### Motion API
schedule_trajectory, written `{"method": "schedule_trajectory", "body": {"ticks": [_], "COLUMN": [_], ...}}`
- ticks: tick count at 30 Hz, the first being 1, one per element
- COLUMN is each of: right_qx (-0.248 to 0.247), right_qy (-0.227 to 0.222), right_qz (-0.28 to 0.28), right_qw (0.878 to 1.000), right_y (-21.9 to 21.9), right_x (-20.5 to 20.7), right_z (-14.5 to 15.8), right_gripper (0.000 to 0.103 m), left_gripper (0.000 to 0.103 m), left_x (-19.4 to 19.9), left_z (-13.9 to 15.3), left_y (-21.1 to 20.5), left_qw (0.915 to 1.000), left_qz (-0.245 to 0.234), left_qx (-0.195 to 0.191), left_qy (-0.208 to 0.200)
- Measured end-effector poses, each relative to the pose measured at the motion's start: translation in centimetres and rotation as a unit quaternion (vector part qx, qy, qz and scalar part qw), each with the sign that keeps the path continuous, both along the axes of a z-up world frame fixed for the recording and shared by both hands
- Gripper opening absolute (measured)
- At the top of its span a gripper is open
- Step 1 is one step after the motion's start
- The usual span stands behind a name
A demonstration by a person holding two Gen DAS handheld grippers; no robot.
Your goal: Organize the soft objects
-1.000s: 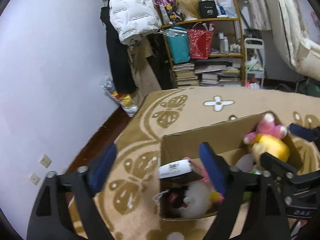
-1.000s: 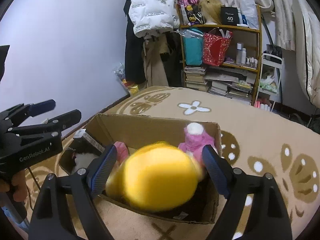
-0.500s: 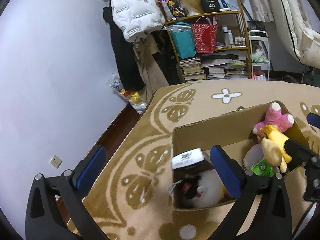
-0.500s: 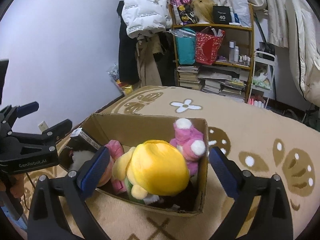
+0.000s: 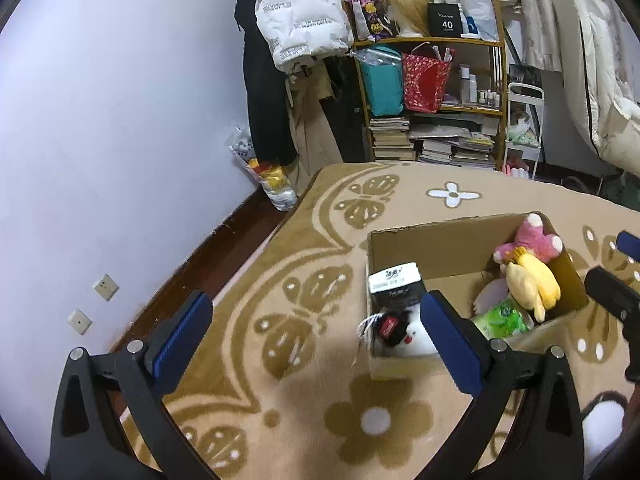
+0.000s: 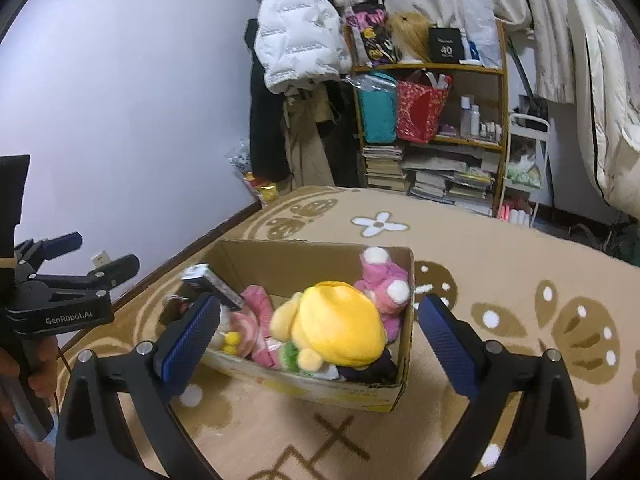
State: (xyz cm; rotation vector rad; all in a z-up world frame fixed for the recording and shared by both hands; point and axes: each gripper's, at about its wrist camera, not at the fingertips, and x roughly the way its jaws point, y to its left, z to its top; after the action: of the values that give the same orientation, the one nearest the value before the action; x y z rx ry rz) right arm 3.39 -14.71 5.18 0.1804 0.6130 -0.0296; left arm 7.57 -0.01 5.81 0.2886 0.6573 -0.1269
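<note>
Wall (image 5: 120,120): pale, far left, two sockets (image 5: 92,300) low down.
Left gripper (image 5: 316,328): spread wide over the rug, blue pads apart, nothing between them; right pad in front of the box's near left corner.
Coats (image 5: 296,24): white puffer and dark ones hanging beside the shelf.
Rug (image 5: 280,280): tan with brown butterflies and white flowers, under the box.
Box (image 6: 304,256): open cardboard, on the rug, middle of both views.
Carton (image 5: 396,280): black and white, at the box's left end, tilted against the wall.
White toy (image 5: 416,338): below the carton, in the left end.
Shelf (image 5: 436,80): at the back, holding bags, bottles, stacked books.
Green pack (image 5: 502,320): low in the box, near wall.
Yellow plush (image 6: 340,324): on top of the pile, right half of the box, touching the pink one.
Pink plush (image 6: 384,280): far right corner, leaning on the box wall.
Right gripper (image 6: 318,330): wide apart, empty, pads either side of the box's near edge, clear of the plush.
</note>
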Motion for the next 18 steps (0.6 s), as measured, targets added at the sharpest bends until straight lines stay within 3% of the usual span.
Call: {"method": "schedule_trajectory", "body": {"ticks": [8, 18], "right_qx": [-0.015, -0.03], "right_qy": [-0.008, -0.002], "right_qz": [0.01, 0.027], "right_qw": [1.0, 0.999], "right_y": [1.3, 2.5], "right_x": [-2.4, -6.1], "right_z": [2.5, 4.1], "right_gripper": [0.103, 0.103], "left_gripper": [0.103, 0.103], "left_x": [-4.0, -9.4], "left_z": [2.7, 3.4], "left_y": [1.5, 3.2], "left_qw": [0.9994, 0.9981], "left_qz": [0.024, 0.043], "left_qx": [-0.008, -0.013], "left_qy": [-0.023, -0.043]}}
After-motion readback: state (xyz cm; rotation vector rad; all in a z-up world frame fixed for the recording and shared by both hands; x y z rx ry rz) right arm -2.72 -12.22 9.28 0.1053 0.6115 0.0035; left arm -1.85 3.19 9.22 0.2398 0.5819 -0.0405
